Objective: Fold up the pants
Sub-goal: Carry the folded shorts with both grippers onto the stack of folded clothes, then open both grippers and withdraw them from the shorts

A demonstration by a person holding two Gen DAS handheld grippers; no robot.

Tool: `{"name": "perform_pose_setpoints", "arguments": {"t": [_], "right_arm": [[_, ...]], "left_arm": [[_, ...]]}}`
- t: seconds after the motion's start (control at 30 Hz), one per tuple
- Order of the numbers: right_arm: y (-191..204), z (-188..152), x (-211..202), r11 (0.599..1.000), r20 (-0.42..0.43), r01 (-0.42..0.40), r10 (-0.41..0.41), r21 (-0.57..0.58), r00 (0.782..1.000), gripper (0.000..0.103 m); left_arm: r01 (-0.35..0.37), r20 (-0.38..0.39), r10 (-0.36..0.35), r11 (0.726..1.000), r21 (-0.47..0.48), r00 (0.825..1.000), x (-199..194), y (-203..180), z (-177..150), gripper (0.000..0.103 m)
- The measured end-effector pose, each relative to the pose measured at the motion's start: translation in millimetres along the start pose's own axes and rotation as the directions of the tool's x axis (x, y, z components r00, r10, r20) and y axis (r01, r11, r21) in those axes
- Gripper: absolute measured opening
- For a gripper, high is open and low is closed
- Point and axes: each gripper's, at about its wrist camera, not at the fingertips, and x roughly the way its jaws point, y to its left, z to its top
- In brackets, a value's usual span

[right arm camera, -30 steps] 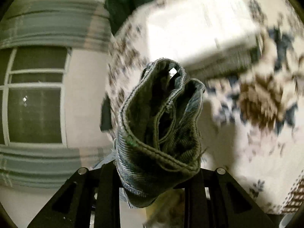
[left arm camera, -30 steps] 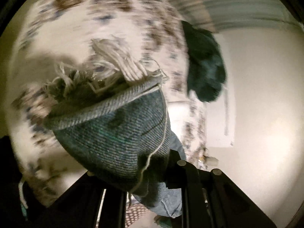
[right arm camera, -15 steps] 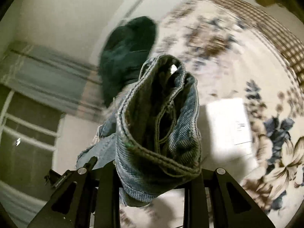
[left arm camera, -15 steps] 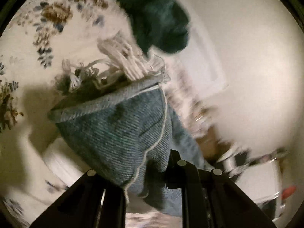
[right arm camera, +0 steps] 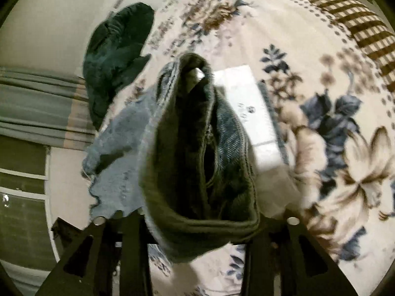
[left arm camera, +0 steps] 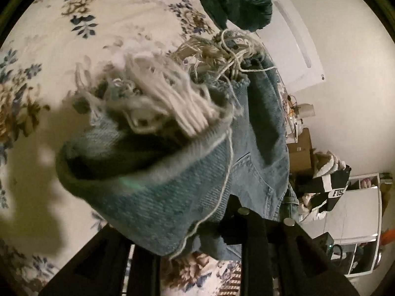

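The pants are blue denim jeans with frayed white hems. My left gripper (left arm camera: 195, 236) is shut on a bunched leg end of the jeans (left arm camera: 172, 192), whose white fringe (left arm camera: 167, 98) sticks up toward the camera; more denim hangs to the right. My right gripper (right arm camera: 197, 224) is shut on a folded bunch of the jeans (right arm camera: 197, 153), which stands up between the fingers; a lighter denim part (right arm camera: 118, 153) hangs to its left. Both grippers hold the jeans above the flowered bed cover (right arm camera: 333, 148).
A dark green garment (right arm camera: 116, 56) lies at the far end of the bed, also in the left wrist view (left arm camera: 234, 0). A white paper sheet (right arm camera: 249, 113) lies on the cover. Window and curtain are at left (right arm camera: 24, 113). Boxes and clutter (left arm camera: 321, 185) stand by the wall.
Both grippers have swung with the jeans still held, so that the bed cover fills more of each view. More denim now hangs beside each grip.
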Motion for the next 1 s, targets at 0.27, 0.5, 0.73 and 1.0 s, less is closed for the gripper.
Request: {"name": "perform_pose_setpoints", "arguments": {"t": [0.27, 0.5, 0.73, 1.0], "right_arm": [[-9.5, -11.5, -27.5, 0.995, 0.014, 0.098, -0.097, -0.003, 0.995, 0.052], [8.4, -22.6, -51.8, 0.959, 0.063, 0.261, -0.255, -0.107, 0.965, 0.052], [71.8, -56.0, -96.5, 0.847, 0.195, 0.479, -0.442, -0.232, 0.876, 0.065], [149.9, -117.9, -156.1, 0.767, 0.327, 0.572, -0.482, -0.29, 0.813, 0.1]], "left_arm": [[-0.069, 0.005, 0.069, 0.998, 0.004, 0.998, -20.7, 1.9, -4.4, 0.031], [-0.239, 0.023, 0.239, 0.955, 0.175, 0.971, -40.6, -19.5, -13.5, 0.031], [-0.41, 0.164, 0.376, 0.826, 0.387, 0.912, -87.5, -56.7, -25.7, 0.031], [-0.456, 0.282, 0.358, 0.697, 0.553, 0.89, -149.5, -109.5, -52.9, 0.078]]}}
